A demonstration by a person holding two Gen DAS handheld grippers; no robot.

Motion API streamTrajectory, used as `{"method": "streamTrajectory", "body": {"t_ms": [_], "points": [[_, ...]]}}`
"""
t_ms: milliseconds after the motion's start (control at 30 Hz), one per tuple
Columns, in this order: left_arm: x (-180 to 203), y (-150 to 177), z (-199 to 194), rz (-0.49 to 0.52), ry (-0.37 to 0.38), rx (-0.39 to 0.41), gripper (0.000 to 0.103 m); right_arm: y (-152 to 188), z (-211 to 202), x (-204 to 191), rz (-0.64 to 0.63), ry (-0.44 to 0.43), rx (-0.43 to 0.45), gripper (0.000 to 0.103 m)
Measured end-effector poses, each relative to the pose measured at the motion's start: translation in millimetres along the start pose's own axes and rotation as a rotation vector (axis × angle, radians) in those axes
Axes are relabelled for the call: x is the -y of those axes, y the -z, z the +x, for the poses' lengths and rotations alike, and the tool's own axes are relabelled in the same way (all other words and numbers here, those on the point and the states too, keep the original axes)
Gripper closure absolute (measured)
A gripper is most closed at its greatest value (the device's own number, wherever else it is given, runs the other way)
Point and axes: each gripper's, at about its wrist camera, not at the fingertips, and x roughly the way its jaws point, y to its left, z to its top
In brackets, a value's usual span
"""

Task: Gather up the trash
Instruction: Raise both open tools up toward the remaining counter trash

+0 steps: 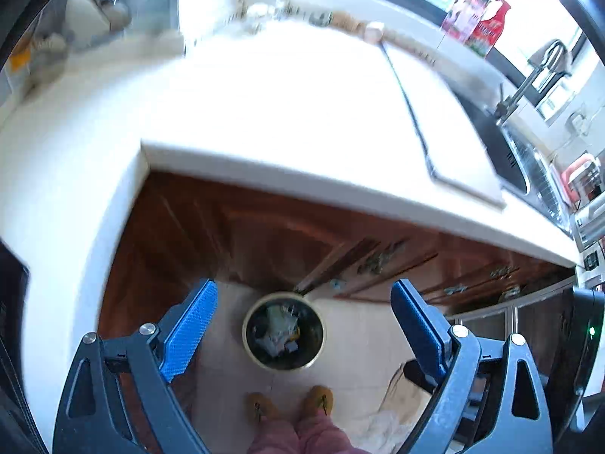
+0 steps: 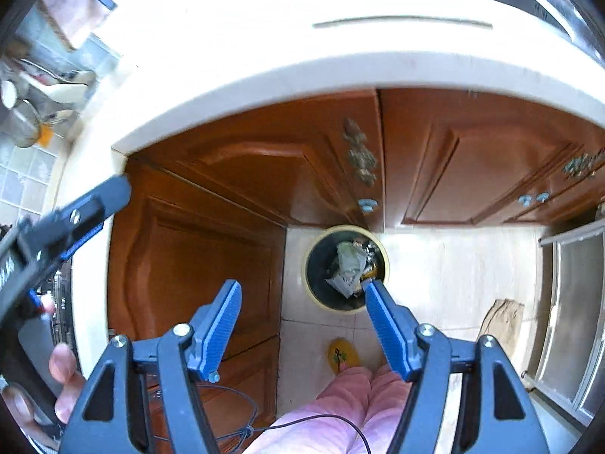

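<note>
Both hand-held grippers, left (image 1: 304,321) and right (image 2: 302,302), spread wide, empty, above bin (image 1: 283,331) on floor. Trash (image 1: 279,335) inside: crumpled wrappers, likely light, soft; pinch raised fold.

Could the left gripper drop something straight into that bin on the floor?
Probably yes. The left gripper, open and empty, hangs above the trash bin, which shows between its fingers with its mouth uncovered; the countertop edge lies beyond it.
</note>
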Motion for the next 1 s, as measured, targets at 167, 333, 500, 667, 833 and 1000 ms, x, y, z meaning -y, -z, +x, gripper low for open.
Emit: {"method": "streamTrajectory", "body": {"t_ms": [167, 333, 500, 667, 833, 1000], "points": [[14, -34, -32, 0.042, -0.011, 0.086, 0.011, -11, -43, -18, -0.017, -0.022, 0.094, 0.034], [20, -63, -57, 0.075, -0.018, 0.16, 0.011, -29, -78, -33, -0.016, -0.03, 0.192, 0.034], [24, -90, -78, 0.09, -0.006, 0.223, 0.011, -46, -119, -45, -0.017, -0.026, 0.294, 0.034], [33, -115, -94, 0.115, -0.009, 0.277, 0.011, -64, -153, -53, -0.03, -0.011, 0.38, 0.034], [37, -134, -102, 0.144, -0.034, 0.31, 0.011, -92, -175, -60, -0.068, 0.009, 0.428, 0.034], [37, -162, -98, 0.161, -0.101, 0.324, 0.011, -137, -195, -68, -0.117, 0.023, 0.465, 0.034]]}}
